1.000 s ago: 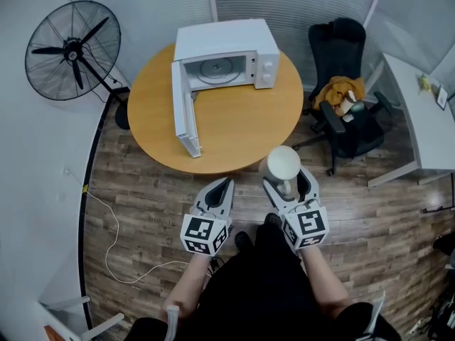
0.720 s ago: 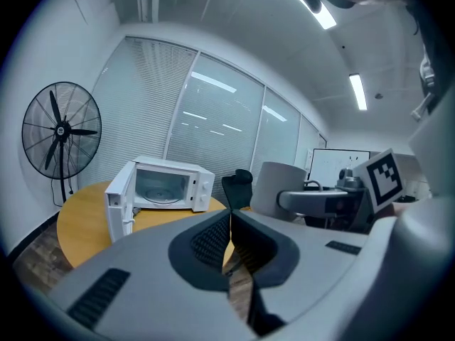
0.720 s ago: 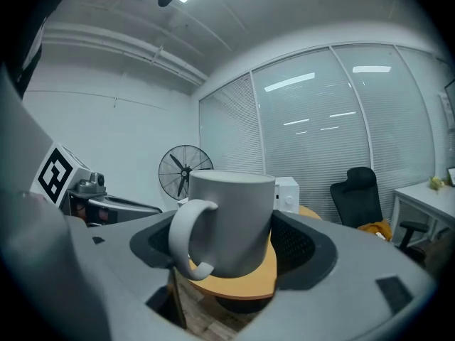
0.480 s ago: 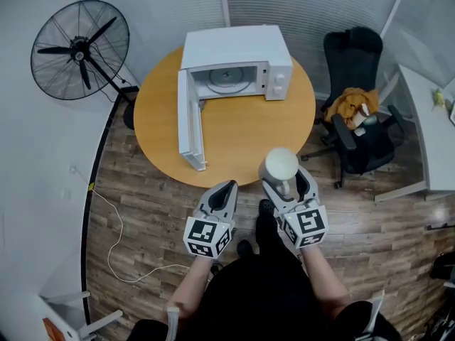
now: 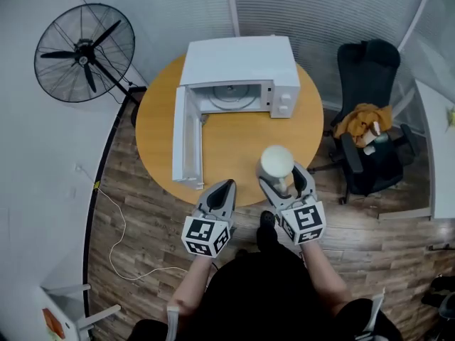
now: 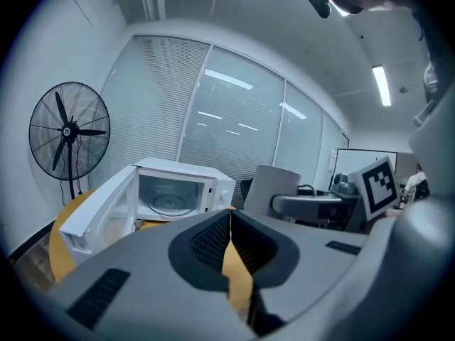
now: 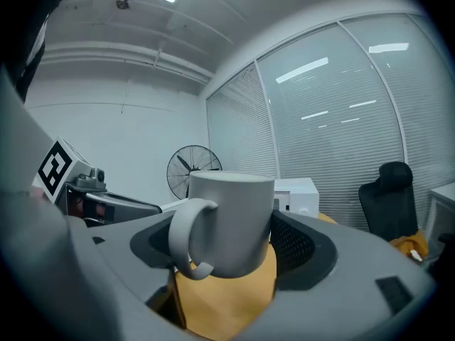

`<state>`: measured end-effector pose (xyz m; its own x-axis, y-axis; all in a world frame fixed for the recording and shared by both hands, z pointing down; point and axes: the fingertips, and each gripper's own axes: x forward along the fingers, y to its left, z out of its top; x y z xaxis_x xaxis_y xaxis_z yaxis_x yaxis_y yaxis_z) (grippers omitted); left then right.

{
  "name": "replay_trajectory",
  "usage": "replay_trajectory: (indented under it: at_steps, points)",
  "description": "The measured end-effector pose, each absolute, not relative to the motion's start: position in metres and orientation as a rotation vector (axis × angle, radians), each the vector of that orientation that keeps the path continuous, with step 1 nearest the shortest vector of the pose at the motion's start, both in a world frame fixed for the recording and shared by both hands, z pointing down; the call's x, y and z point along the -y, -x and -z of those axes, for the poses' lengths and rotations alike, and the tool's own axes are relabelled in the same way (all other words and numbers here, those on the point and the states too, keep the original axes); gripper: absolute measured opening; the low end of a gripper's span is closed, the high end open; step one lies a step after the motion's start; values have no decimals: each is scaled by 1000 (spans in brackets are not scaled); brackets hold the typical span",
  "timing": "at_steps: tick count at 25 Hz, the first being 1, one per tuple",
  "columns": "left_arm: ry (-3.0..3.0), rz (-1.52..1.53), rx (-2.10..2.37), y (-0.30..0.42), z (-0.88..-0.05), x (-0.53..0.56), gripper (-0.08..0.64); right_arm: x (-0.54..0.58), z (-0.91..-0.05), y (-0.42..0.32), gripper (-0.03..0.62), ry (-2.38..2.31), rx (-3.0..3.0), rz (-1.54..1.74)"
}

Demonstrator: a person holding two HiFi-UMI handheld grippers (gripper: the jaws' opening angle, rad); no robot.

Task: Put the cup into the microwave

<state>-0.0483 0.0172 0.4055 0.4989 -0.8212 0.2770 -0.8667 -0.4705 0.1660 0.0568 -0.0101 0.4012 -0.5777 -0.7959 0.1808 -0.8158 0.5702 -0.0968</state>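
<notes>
We have the cup [image 5: 276, 163] gripped upright in the right gripper [image 5: 283, 179]. The right gripper view shows both pads pressed against its white sides, with the handle [image 7: 179, 234] turned toward the left jaw. The cup hangs over the near edge of the round table [image 5: 242, 144], well short of the microwave [image 5: 238, 59] at the far side. The left gripper [image 5: 223, 189] is clenched on nothing, its 2 jaws meeting at the tips, and it sits just beside the right one.

The microwave's door [image 5: 183, 137] stands wide open on the left, swung out toward us, and the turntable [image 5: 229, 99] inside looks bare. So we judge the step in hand to be the carry — across the table and into the cavity.

To do it well, we should hold the cup level and pass to the right of the door's edge. It should enter square to the opening, low enough for the rim to clear the cavity's roof. We should let go only once the base rests near the middle of the turntable. The left gripper is best kept off the door so it doesn't swing inward.
</notes>
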Motion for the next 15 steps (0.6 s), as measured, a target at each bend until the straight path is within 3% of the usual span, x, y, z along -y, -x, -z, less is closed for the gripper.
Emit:
replay_trajectory:
  at_steps: [15]
  points:
    - [-2355,-245,1566,25,-418,43,-2,85,-435,-71,370,-1192,2734,-307]
